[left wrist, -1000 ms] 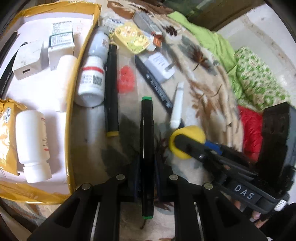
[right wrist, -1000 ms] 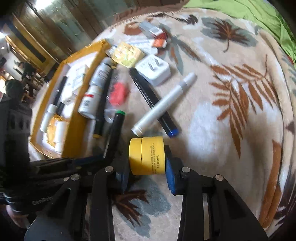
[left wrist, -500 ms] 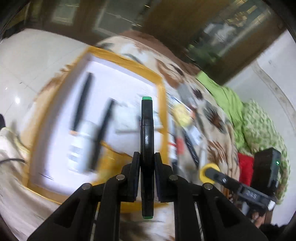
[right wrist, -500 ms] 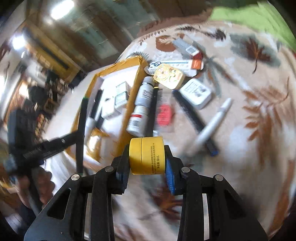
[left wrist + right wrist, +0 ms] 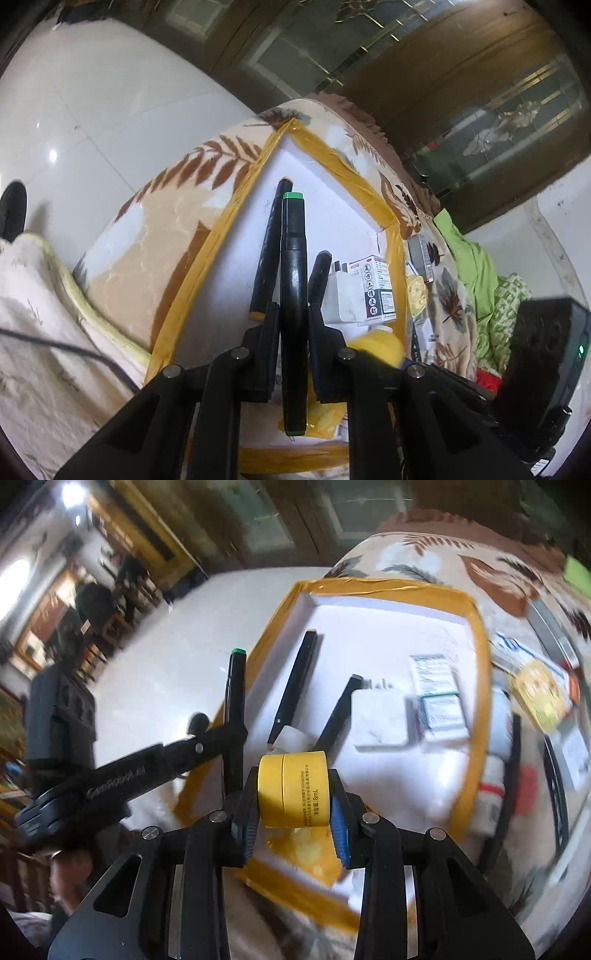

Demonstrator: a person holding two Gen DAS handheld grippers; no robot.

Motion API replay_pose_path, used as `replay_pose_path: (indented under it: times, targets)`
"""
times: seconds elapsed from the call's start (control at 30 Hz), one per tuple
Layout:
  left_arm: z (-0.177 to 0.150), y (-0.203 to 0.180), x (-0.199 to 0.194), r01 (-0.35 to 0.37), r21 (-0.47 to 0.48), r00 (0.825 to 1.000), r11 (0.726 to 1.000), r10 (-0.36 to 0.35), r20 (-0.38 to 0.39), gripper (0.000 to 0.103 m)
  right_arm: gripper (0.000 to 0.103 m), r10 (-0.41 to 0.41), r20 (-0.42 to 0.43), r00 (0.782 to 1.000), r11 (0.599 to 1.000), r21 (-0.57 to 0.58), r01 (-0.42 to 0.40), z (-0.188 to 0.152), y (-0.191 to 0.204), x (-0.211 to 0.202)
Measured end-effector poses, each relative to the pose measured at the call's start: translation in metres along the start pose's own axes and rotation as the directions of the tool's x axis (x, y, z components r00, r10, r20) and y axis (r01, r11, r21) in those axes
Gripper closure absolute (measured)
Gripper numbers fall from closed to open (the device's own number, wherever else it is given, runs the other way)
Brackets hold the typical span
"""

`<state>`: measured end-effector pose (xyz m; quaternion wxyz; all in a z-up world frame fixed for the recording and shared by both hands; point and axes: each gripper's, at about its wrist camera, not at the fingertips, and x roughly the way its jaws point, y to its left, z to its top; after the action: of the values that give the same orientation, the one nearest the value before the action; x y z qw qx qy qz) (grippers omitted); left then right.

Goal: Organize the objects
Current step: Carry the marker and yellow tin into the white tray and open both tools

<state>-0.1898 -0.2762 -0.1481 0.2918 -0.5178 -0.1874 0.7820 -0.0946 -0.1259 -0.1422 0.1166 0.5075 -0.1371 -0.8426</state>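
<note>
My left gripper (image 5: 293, 325) is shut on a black marker with green ends (image 5: 293, 280) and holds it above the near left part of a white tray with a yellow taped rim (image 5: 332, 158). The marker also shows in the right wrist view (image 5: 233, 701). My right gripper (image 5: 293, 805) is shut on a small yellow jar (image 5: 293, 788) and holds it over the tray's near side (image 5: 388, 587). The jar shows in the left wrist view (image 5: 376, 347). Two black pens (image 5: 295, 686), a white charger (image 5: 380, 718) and medicine boxes (image 5: 437, 694) lie in the tray.
The tray sits on a leaf-patterned blanket (image 5: 155, 229). To its right on the blanket lie white bottles (image 5: 495, 760), a black pen (image 5: 554, 775), a yellow packet (image 5: 539, 694) and other small items. White tiled floor (image 5: 92, 110) lies beyond the blanket's left edge.
Both grippers have lifted off the blanket with their objects and swung left over the tray. The marker and the jar stay clamped.
</note>
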Motion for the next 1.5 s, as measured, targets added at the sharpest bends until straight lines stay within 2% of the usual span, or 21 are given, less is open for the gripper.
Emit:
replay_pose_path:
  times: [0.17, 0.27, 0.43, 0.53, 0.77, 1.13, 1.17, 1.2, 1.23, 1.3, 1.37, 1.5]
  targets:
    - [0.003, -0.004, 0.014, -0.002, 0.025, 1.000, 1.000, 0.002, -0.022, 0.090, 0.070, -0.044, -0.062, 0.997, 0.999, 0.005, 0.044, 0.003, -0.001, 0.030]
    - [0.008, -0.005, 0.023, -0.002, 0.027, 0.999, 1.000, 0.003, -0.033, 0.090, 0.070, -0.090, -0.053, 0.995, 0.996, -0.029, 0.089, 0.004, -0.001, 0.033]
    - [0.014, -0.005, 0.041, -0.031, 0.045, 0.997, 0.999, 0.034, -0.065, 0.090, 0.070, -0.101, -0.055, 0.993, 0.995, -0.007, 0.101, 0.015, -0.011, 0.040]
    - [0.015, -0.004, 0.048, -0.031, 0.046, 0.996, 0.998, 0.035, -0.083, 0.090, 0.070, -0.075, -0.058, 0.995, 0.997, 0.025, 0.076, 0.019, -0.019, 0.043]
    - [0.013, -0.007, 0.046, -0.048, 0.061, 0.996, 0.997, 0.053, -0.073, 0.090, 0.070, -0.055, -0.058, 0.997, 0.995, 0.079, 0.060, 0.021, -0.033, 0.043]
    - [0.006, -0.016, 0.038, -0.100, 0.107, 0.994, 0.989, 0.104, -0.028, 0.088, 0.069, 0.059, -0.037, 0.998, 0.977, 0.208, -0.050, 0.015, -0.060, 0.030]
    - [0.006, -0.016, 0.038, -0.109, 0.109, 0.993, 0.988, 0.113, -0.027, 0.083, 0.068, 0.075, -0.028, 0.997, 0.975, 0.211, -0.068, 0.014, -0.062, 0.027]
    - [0.005, -0.017, 0.037, -0.116, 0.111, 0.993, 0.987, 0.119, -0.024, 0.069, 0.063, 0.085, -0.021, 0.996, 0.975, 0.210, -0.078, 0.014, -0.063, 0.024]
    - [0.003, -0.019, 0.035, -0.119, 0.117, 0.992, 0.986, 0.122, -0.014, 0.064, 0.053, 0.096, -0.008, 0.995, 0.974, 0.206, -0.092, 0.013, -0.064, 0.019]
    - [0.000, -0.026, 0.030, -0.115, 0.146, 0.993, 0.983, 0.115, 0.011, 0.048, 0.045, 0.106, 0.023, 0.994, 0.973, 0.203, -0.109, 0.013, -0.066, 0.010]
    - [-0.005, -0.037, 0.024, -0.161, 0.191, 0.987, 0.968, 0.154, 0.049, 0.037, 0.045, 0.125, 0.040, 0.991, 0.971, 0.202, -0.131, 0.013, -0.069, 0.000]
    - [-0.017, -0.062, 0.004, -0.168, 0.274, 0.983, 0.947, 0.141, 0.115, 0.037, 0.045, 0.152, 0.060, 0.987, 0.971, 0.180, -0.160, 0.009, -0.073, -0.018]
